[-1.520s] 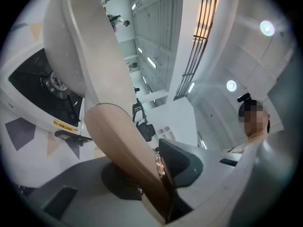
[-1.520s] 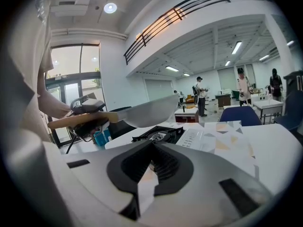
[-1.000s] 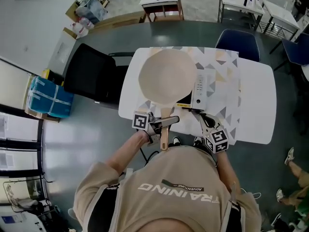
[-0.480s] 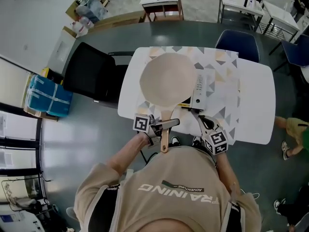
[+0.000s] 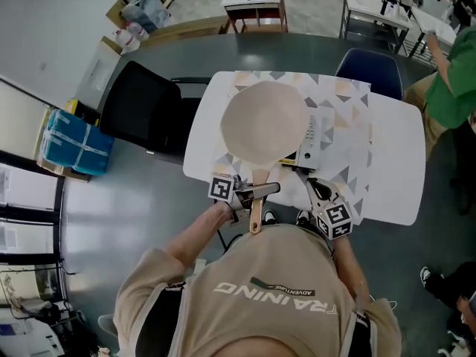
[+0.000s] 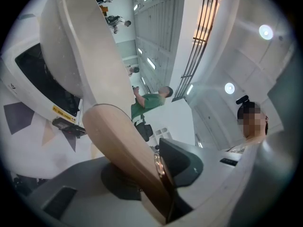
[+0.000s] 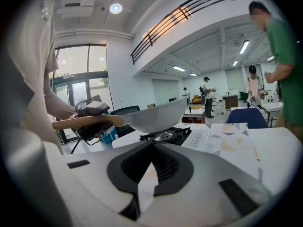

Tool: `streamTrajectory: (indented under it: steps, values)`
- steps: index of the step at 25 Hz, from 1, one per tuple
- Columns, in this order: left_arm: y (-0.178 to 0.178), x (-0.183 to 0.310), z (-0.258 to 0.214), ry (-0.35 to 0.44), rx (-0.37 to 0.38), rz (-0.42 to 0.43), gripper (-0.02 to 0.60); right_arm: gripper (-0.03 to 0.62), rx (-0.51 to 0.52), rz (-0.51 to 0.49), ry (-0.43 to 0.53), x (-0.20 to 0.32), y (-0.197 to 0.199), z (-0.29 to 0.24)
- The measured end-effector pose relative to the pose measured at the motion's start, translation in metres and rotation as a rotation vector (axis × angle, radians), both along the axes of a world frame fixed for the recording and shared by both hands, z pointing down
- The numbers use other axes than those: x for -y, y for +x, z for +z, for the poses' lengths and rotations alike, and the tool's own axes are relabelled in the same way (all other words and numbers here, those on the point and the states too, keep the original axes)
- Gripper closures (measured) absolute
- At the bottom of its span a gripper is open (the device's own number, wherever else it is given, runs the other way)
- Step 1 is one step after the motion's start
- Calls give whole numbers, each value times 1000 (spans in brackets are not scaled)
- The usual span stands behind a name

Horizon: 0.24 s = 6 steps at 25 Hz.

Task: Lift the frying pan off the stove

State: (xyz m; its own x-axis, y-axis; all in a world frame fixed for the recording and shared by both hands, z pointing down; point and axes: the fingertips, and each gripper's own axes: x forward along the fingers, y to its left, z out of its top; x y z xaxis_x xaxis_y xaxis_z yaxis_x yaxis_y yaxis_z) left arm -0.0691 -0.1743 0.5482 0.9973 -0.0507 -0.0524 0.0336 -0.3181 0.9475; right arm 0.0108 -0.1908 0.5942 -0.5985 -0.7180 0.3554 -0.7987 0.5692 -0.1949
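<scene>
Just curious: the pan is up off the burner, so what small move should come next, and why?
Probably carry it sideways, level, clear of the stove. The left gripper is shut on the wooden handle of the frying pan, which hangs just above the burner, not touching, so the lift looks done.

The frying pan (image 5: 264, 121) is round and pale cream, with a long brown wooden handle (image 5: 255, 203). It is up in the air, held nearly flat, with its open side up. The handle points back toward the person, and the left tool (image 5: 260, 190) is squeezed tight on it. The right gripper view shows a clear gap between the pan's bottom and the stove (image 7: 196, 137). The stove is white with a black top and a round burner (image 7: 165, 136). It sits on the white bench (image 5: 394, 162), right under the pan.
</scene>
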Motion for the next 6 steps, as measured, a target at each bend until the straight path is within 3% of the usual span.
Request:
streamTrajectory:
  steps: [6]
  values:
    - [1, -2, -3, -11, -9, 1, 463, 591, -3, 2, 1, -3, 3, -2]
